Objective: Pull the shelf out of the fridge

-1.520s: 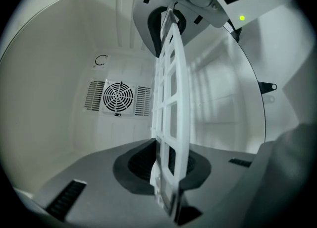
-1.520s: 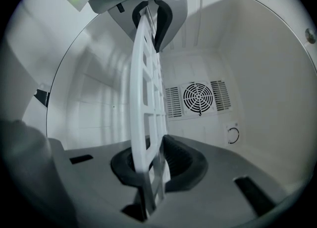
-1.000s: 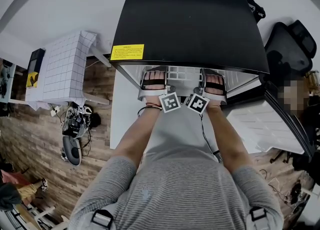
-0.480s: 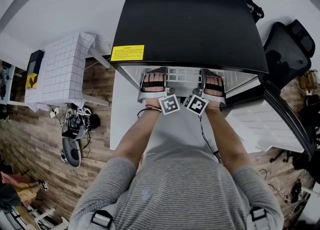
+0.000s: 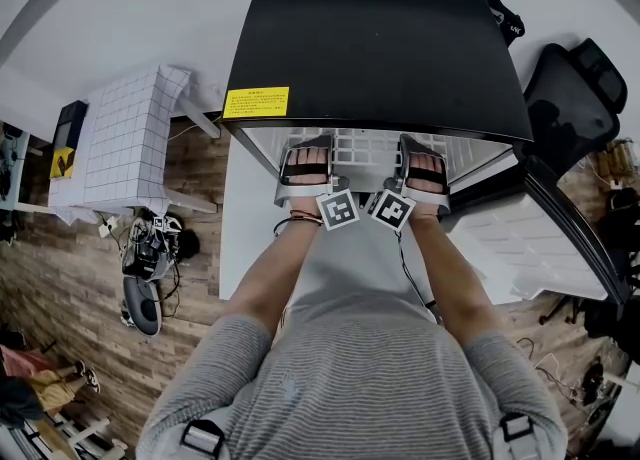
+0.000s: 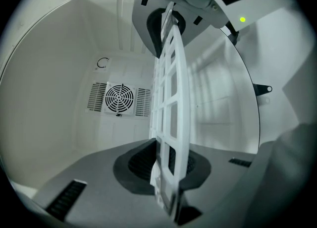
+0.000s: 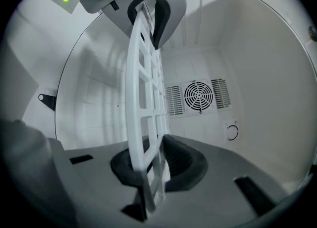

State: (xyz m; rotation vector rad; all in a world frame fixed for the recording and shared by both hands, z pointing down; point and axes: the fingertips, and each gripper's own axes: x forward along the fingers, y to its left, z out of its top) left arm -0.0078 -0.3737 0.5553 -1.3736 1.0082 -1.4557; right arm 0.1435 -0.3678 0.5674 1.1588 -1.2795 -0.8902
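Observation:
The white grid shelf [image 5: 362, 147] shows under the black top of the fridge [image 5: 375, 43], its front edge sticking out a little. My left gripper [image 5: 307, 151] is shut on the shelf's front edge at the left, and my right gripper [image 5: 427, 153] is shut on it at the right. In the left gripper view the shelf [image 6: 171, 103] runs edge-on between the dark pads of the left gripper [image 6: 165, 98]. The right gripper view shows the same shelf [image 7: 141, 98] pinched in the right gripper [image 7: 148, 93]. Both views look into the white fridge interior.
The fridge door [image 5: 535, 243] stands open at the right. A fan grille [image 6: 119, 99] sits on the back wall. A white tiled table [image 5: 130, 133] stands left, a black office chair [image 5: 578, 98] right, and cables and clutter [image 5: 148, 263] lie on the wood floor.

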